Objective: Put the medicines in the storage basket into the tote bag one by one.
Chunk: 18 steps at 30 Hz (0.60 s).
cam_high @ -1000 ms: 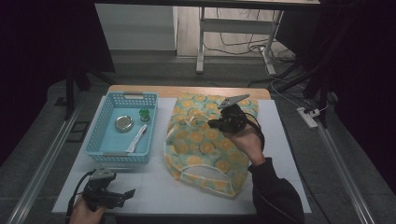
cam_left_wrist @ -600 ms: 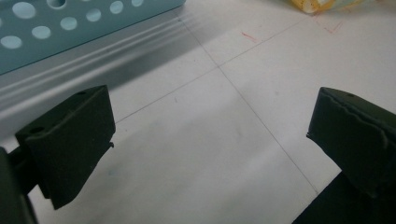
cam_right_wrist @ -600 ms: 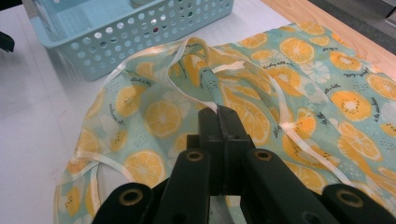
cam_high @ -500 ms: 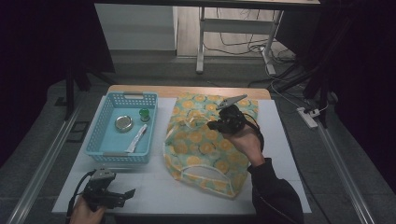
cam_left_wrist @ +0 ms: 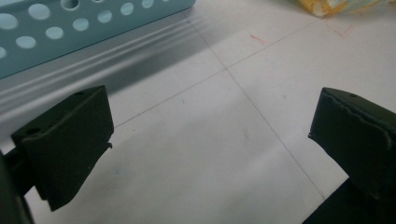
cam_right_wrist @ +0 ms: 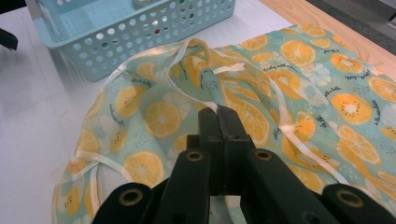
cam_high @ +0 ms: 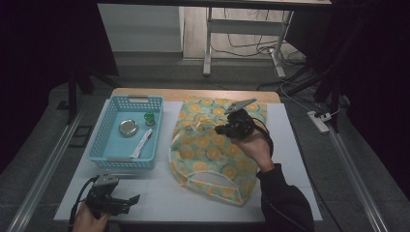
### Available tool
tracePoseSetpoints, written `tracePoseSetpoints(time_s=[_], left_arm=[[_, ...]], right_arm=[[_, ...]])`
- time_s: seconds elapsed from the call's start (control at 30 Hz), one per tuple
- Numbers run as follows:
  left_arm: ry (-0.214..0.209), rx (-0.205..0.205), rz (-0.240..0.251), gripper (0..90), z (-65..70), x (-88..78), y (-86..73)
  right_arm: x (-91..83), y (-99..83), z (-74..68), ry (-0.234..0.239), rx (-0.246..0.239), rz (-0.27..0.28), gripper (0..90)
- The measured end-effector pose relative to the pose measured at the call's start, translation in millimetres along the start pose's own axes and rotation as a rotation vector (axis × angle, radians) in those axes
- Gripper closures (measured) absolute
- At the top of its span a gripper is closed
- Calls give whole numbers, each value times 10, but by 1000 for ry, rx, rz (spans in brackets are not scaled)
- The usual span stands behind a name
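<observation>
Nothing has shifted since the earlier frames; right gripper (cam_right_wrist: 218, 109) stays pinched shut on a fold of the orange-slice-print thin fabric apron (cam_high: 212, 150) lying on the white table (cam_high: 159, 193); left gripper (cam_high: 133, 199) waits open, empty; next, probably lift the fold clear.

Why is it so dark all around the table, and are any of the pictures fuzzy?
High view: light falls on the white table; the room around is nearly black. Left gripper view: the blue basket looks soft and smeared. Right gripper view: the orange-print cloth is sharp; the near jaws are dim.
</observation>
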<state>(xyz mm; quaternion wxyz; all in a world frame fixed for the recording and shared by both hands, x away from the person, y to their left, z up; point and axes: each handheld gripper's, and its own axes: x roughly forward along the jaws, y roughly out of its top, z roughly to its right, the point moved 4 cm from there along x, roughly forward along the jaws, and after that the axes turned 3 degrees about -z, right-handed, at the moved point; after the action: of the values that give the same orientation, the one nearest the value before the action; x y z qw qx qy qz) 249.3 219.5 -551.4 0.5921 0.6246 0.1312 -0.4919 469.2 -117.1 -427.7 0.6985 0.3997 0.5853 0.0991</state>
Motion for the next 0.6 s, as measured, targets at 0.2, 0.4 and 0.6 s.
tracePoseSetpoints(time_s=[0.2, 0.4, 0.6], left_arm=[[-2, -1, 7, 0, -13, -33, 15], [-10, -2, 17, 0, -22, -62, 40], [-17, 10, 40, 0, -36, -123, 73]], right_arm=[[-1, -9, 20, 6, 9, 6, 900], [-5, -9, 22, 6, 9, 7, 900], [1, -14, 26, 7, 7, 4, 900]])
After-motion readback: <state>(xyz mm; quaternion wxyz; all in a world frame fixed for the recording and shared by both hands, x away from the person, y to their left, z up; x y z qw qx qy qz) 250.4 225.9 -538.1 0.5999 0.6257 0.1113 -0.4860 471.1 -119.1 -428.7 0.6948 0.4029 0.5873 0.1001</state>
